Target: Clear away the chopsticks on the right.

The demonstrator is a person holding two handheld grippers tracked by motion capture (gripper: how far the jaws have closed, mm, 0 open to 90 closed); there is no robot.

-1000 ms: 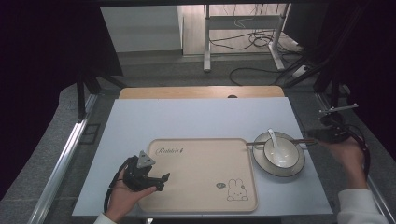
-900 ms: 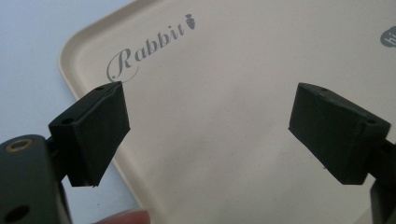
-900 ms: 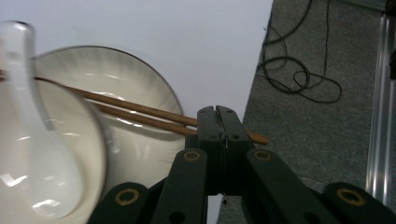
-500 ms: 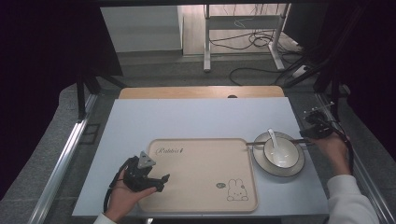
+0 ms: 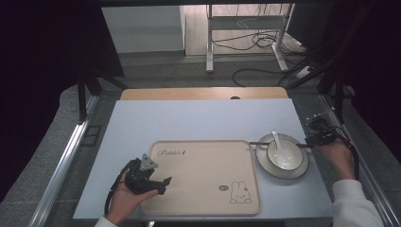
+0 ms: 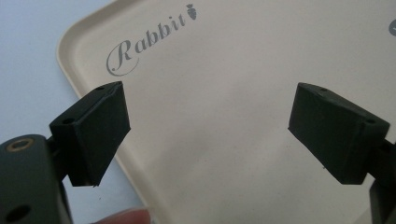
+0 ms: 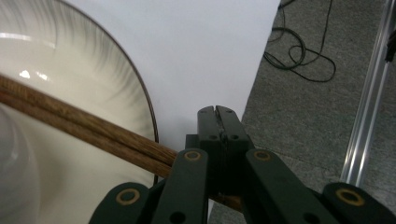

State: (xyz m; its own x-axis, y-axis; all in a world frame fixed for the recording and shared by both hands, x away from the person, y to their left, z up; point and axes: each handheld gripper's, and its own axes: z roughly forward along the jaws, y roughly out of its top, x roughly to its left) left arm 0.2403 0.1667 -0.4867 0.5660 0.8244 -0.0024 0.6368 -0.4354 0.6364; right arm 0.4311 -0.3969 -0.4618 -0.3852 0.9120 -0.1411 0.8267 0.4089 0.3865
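Black jaws on the left gripper [image 6: 210, 135] stand wide apart with nothing between them. They hang over the near left corner of the tan tray [image 6: 243, 84], close to the word "Rabbit" [image 6: 148, 39]. From above, the left gripper [image 5: 158, 182] sits in the person's left hand [image 5: 124, 198] at that corner of the tray [image 5: 203, 175].

The right gripper [image 7: 217, 112] has its jaws pressed together at the tips. Two brown wooden chopsticks [image 7: 79, 126] run under it, but I cannot tell if they are pinched.

The chopsticks [image 5: 265, 144] lie across a plate [image 5: 283, 171] just right of the tray. A white bowl [image 5: 286, 158] sits on the plate with a white spoon [image 5: 277, 142] in it. All of it rests on a pale blue table [image 5: 189, 120].
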